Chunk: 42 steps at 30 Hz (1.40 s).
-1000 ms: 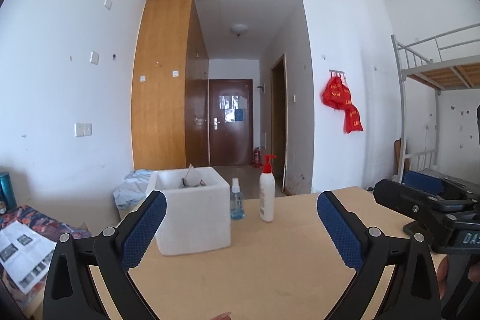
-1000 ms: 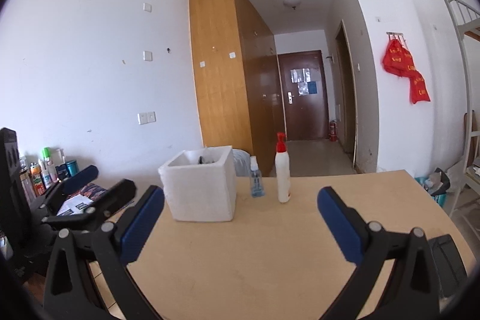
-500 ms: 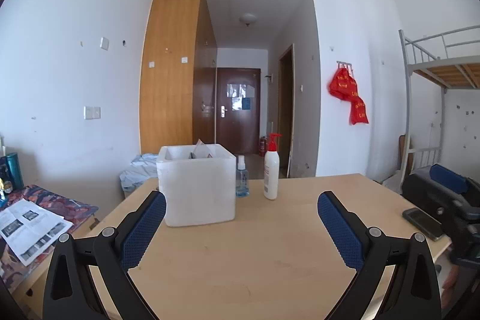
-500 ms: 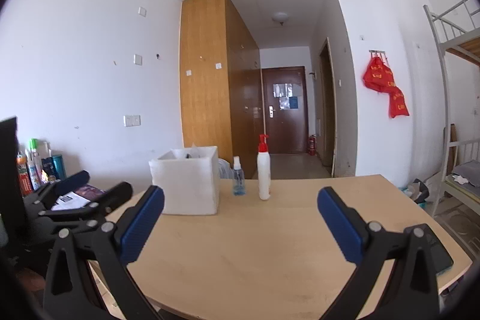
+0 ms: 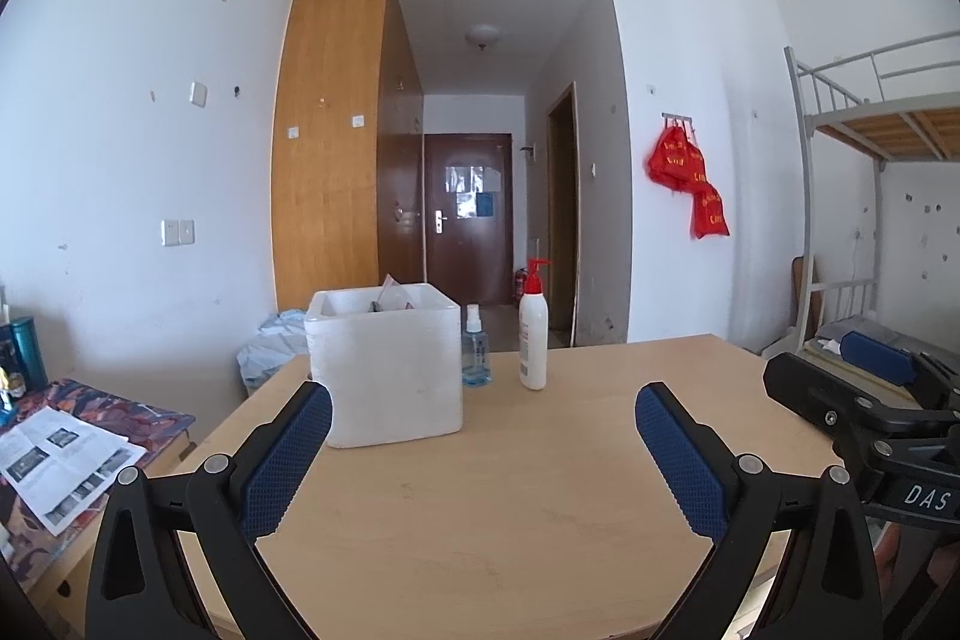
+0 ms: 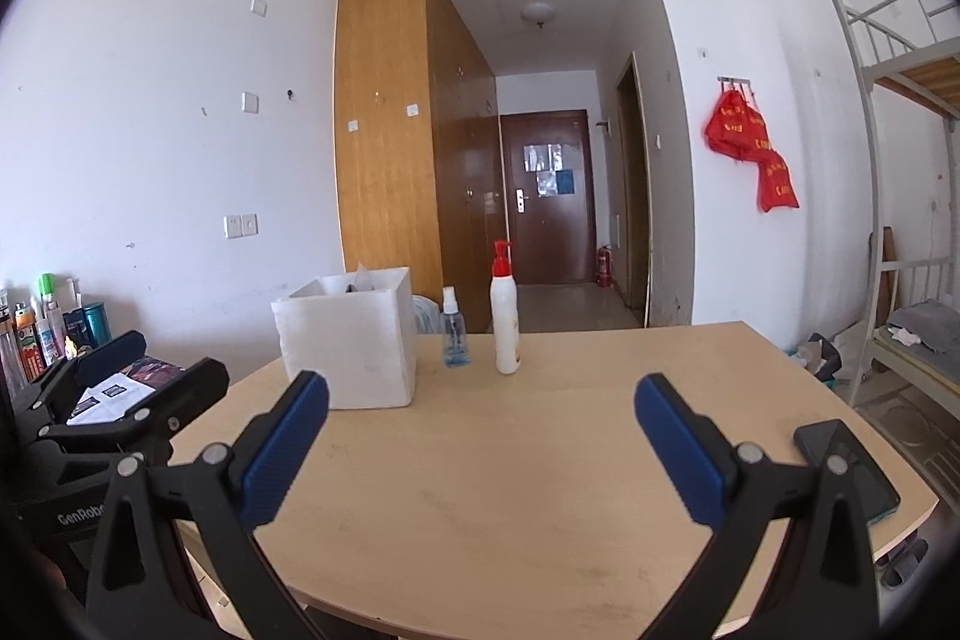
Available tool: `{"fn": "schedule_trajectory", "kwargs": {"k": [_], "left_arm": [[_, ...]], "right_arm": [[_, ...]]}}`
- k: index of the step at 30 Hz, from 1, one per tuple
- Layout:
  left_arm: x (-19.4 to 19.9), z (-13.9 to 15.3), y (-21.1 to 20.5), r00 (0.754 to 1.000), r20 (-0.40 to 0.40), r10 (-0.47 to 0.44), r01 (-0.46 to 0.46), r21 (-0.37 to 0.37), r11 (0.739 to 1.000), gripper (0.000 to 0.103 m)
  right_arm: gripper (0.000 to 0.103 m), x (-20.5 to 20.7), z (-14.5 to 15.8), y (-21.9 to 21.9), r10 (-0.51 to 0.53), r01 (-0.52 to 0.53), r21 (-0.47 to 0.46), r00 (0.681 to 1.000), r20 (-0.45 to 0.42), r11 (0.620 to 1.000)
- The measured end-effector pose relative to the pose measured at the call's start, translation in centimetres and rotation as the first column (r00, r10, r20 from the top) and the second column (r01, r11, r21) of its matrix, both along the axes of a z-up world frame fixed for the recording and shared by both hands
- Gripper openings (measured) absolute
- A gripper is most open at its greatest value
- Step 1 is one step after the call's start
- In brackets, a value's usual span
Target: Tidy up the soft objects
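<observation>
White box (image 5: 390,370) standing on the table (image 5: 510,490), toward its far left part, open at the top, with a few things poking above the rim: a pale flap or packet and something dark, too small to name, so hard to call soft or not. No soft objects lying loose on the table around the box. Just right of the box, a small spray bottle (image 5: 476,347), then a pump bottle (image 5: 533,328) with a red top, both upright, neither touching the box. Well right of the box, near the table edge, a phone (image 6: 852,466). Left gripper (image 5: 480,454) held nearer than the box, fingers spread wide, holding nothing; right gripper (image 6: 480,448) likewise spread wide and bare, further right of the box. Fits 2 readings alike: soft things already tucked inside the box, or soft things waiting out of sight somewhere. For either, best to keep both grippers level and clear of the 2 bottles, since a brush from the side would likely tip them. For anything soft, a pinch at a fold rather than at a loose edge.
</observation>
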<state>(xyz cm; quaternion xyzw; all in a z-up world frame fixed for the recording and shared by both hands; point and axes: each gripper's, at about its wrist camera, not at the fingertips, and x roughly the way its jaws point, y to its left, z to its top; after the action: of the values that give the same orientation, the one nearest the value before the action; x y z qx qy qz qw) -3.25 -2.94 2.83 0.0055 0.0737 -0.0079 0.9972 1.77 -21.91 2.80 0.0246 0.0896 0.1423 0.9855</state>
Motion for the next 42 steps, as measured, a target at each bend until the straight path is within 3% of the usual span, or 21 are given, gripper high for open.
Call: {"fn": "schedule_trajectory", "kwargs": {"k": [42], "left_arm": [[-0.44, 0.02, 0.42, 0.999, 0.020, 0.026, -0.026, -0.010, 1.000, 0.103]], "right_arm": [[0.103, -0.53, -0.01, 0.39, 0.009, -0.009, -0.008, 1.000, 0.000, 1.000]]}}
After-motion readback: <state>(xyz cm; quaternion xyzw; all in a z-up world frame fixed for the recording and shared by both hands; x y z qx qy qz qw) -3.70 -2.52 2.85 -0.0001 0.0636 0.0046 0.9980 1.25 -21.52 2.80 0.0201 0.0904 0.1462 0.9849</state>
